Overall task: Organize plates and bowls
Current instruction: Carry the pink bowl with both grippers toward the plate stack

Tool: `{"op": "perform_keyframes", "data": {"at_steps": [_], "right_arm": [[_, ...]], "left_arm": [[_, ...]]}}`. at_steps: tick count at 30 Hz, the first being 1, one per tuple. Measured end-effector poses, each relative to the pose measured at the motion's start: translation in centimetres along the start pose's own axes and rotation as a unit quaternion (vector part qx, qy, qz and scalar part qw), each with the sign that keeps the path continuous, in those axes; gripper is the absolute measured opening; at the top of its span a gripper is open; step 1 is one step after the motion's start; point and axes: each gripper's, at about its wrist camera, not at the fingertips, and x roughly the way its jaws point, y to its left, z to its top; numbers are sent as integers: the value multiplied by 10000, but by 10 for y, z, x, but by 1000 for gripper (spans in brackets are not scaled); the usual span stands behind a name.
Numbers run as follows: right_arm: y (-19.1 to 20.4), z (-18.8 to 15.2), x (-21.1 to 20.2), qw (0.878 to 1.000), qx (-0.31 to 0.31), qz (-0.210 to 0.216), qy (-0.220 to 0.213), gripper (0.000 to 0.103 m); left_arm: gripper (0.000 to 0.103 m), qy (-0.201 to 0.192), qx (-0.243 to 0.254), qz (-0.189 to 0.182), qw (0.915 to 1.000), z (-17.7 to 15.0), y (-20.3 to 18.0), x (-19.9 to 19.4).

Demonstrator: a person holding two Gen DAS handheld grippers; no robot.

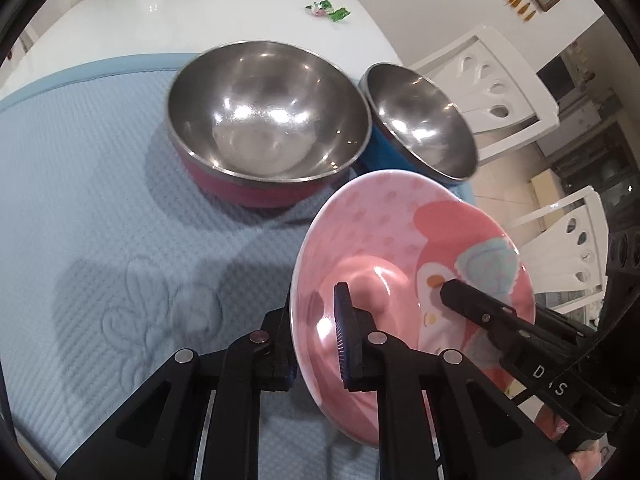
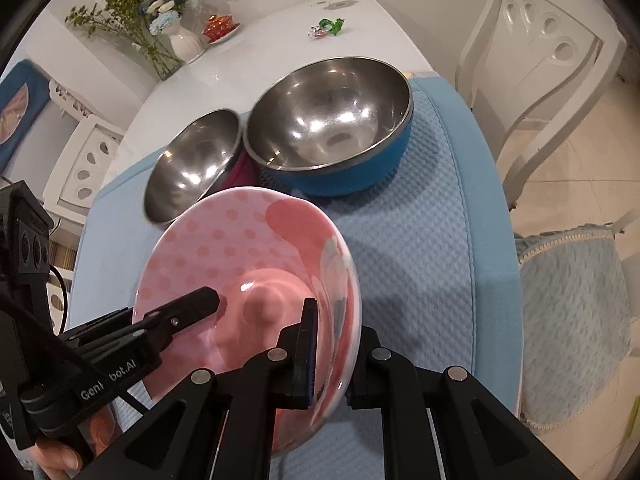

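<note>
We are looking at a white table (image 1: 224,4) filling the upper part of both frames, with a blue mat (image 1: 80,208) lying over its near end. In the left wrist frame the red bowl (image 1: 264,128) is sitting upper centre on the mat, with the blue bowl (image 1: 420,120) just beside it to the right, looking tilted; whether the two touch we cannot tell. In the right wrist frame the order flips: blue bowl (image 2: 332,128) upper centre, red bowl (image 2: 192,164) to its left. We are holding the pink plate (image 1: 384,248) tilted over the mat, lower centre right in the left frame, lower centre left in the right one (image 2: 244,256). The left gripper (image 1: 318,344) is clamping the plate's rim, one finger each side. The right gripper (image 2: 334,354) is clamping the opposite rim likewise. A vase of flowers (image 2: 176,28) is standing upper left, and a small green trinket (image 2: 330,26) is lying at the top centre.
</note>
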Motion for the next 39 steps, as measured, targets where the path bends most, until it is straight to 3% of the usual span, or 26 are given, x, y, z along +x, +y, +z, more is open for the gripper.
{"op": "perform_keyframes", "data": {"at_steps": [14, 21, 29, 39], "right_arm": [[52, -46, -67, 9989, -294, 288, -223, 10], [80, -80, -84, 9969, -679, 217, -334, 10], [96, -111, -73, 9954, -909, 284, -75, 10], [89, -136, -35, 9923, -685, 391, 959, 10]], "left_arm": [[12, -617, 18, -70, 9981, -49, 7, -89], [12, -742, -139, -54, 9971, -81, 19, -113], [12, -600, -458, 41, 9971, -122, 38, -118], [12, -161, -605, 282, 9976, -154, 51, -99]]}}
